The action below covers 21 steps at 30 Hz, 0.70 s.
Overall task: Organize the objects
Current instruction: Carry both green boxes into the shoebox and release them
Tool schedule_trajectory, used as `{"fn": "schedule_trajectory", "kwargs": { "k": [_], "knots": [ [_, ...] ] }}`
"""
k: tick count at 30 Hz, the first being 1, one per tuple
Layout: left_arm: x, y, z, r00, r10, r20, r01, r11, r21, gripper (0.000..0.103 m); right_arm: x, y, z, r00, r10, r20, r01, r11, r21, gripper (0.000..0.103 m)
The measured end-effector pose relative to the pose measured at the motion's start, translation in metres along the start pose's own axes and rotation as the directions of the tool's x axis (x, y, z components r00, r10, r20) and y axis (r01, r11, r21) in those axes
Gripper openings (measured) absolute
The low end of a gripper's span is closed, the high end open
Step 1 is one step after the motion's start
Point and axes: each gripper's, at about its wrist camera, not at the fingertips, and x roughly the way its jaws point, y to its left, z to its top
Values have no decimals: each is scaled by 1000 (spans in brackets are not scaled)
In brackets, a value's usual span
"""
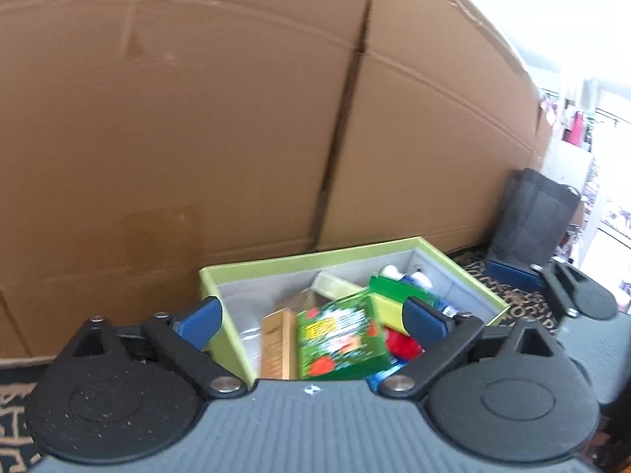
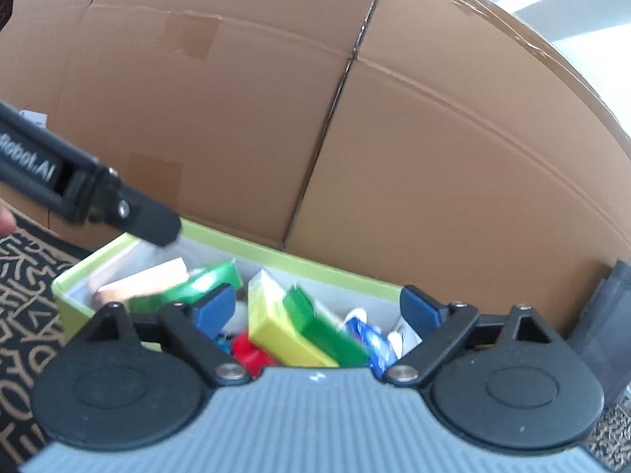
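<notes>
I judge I'm between items: both claws hang over the lime-green bin (image 1: 461,266), which is already stuffed with packets. My left claw (image 1: 311,317) stands wide with nothing between its pads; a green box (image 1: 339,341) lies just ahead of and below it in the bin. My right claw (image 2: 317,307) is wide too, empty, above a yellow box (image 2: 276,327). A big cardboard box (image 1: 197,118) stands beyond. Next I need another loose item, and none shows here.
</notes>
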Motion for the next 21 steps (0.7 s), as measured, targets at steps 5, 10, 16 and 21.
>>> {"fn": "schedule_trajectory", "kwargs": {
  "k": [5, 10, 16, 21],
  "knots": [
    [-6, 2, -4, 1000, 21, -10, -21, 1000, -17, 101, -16, -9, -12, 999, 25, -33, -21, 994, 107, 103],
    [-31, 2, -8, 998, 64, -24, -65, 998, -13, 101, -41, -15, -9, 996, 51, -69, -38, 983, 178, 103],
    [-74, -12, -27, 985, 170, -31, -169, 985, 35, 101, -82, -20, -2, 988, 70, -139, -24, 951, 310, 103],
    [-100, -25, -50, 970, 238, -51, -234, 970, 62, 101, -114, -13, -13, 982, 80, -173, -3, 914, 405, 103]
  ]
}}
